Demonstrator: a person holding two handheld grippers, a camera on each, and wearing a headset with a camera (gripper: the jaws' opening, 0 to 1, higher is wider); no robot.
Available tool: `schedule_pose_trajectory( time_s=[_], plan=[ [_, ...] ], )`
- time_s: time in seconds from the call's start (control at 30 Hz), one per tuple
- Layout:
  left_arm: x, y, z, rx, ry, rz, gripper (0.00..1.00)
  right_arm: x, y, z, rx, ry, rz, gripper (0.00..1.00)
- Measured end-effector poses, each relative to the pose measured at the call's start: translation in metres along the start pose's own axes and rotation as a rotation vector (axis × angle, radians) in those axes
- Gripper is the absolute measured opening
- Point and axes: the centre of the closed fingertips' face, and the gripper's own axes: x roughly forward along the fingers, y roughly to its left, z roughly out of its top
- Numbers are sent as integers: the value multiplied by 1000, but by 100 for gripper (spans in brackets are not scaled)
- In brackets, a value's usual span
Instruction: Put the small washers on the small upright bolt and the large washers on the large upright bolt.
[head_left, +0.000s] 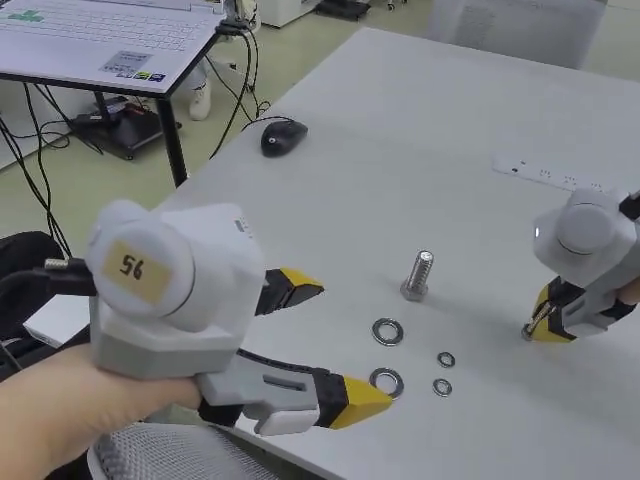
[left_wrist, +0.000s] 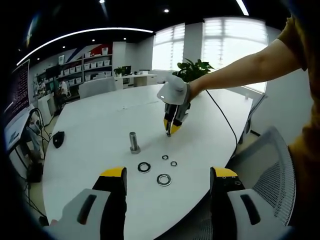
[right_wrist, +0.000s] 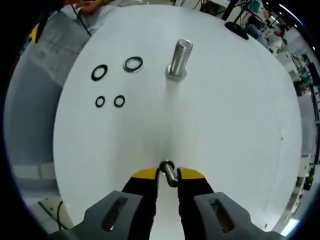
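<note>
Head view: the left hand-held gripper (head_left: 335, 345) occupies the lower left of the frame, its yellow-tipped jaws spread wide and holding nothing, over the near edge of the white tabletop (head_left: 420, 130). The large bolt (head_left: 420, 275) stands upright right of centre. Below it lie two large washers (head_left: 388, 331), one just beside the lower jaw tip, and to their right two small washers (head_left: 446, 359), all flat and apart from one another. At the right edge the right hand-held gripper (head_left: 545, 325) points downward, clamped on the small bolt (head_left: 528, 330). A mouse (head_left: 283, 136) lies at upper left, a power strip (head_left: 545, 175) at upper right, and a laptop (head_left: 100, 40) sits in the top-left corner, off the tabletop. Left gripper view: the open jaws rise at the bottom, the large washers (left_wrist: 144, 167) just above and between them, the large bolt (left_wrist: 133, 141) left of centre, and the right hand-held gripper (left_wrist: 170, 127) tip-down near the surface; contact cannot be told. Right gripper view: the jaws at bottom centre grip the small bolt (right_wrist: 166, 166); the large bolt (right_wrist: 180, 57) stands at upper centre, with the small washers (right_wrist: 100, 101) below the large washers (right_wrist: 133, 64) at upper left.
</note>
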Motion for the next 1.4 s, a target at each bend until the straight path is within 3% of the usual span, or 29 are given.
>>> schedule_pose_trajectory(
  time_s=[0.4, 0.63, 0.97, 1.4],
  plan=[
    [-1, -6, 1, 10, -3, -9, 67, -27, 3, -9, 48, -28, -29, 17],
    [-2, -9, 3, 25, -9, -17, 67, -46, 20, -12, 47, -29, -37, 18],
    [-6, -11, 6, 45, -16, -25, 67, -52, 55, 19, 1, -66, 6, 18],
    [-10, -9, 5, 40, -20, -17, 67, -18, 87, 67, -76, -110, 93, 19]
  ],
)
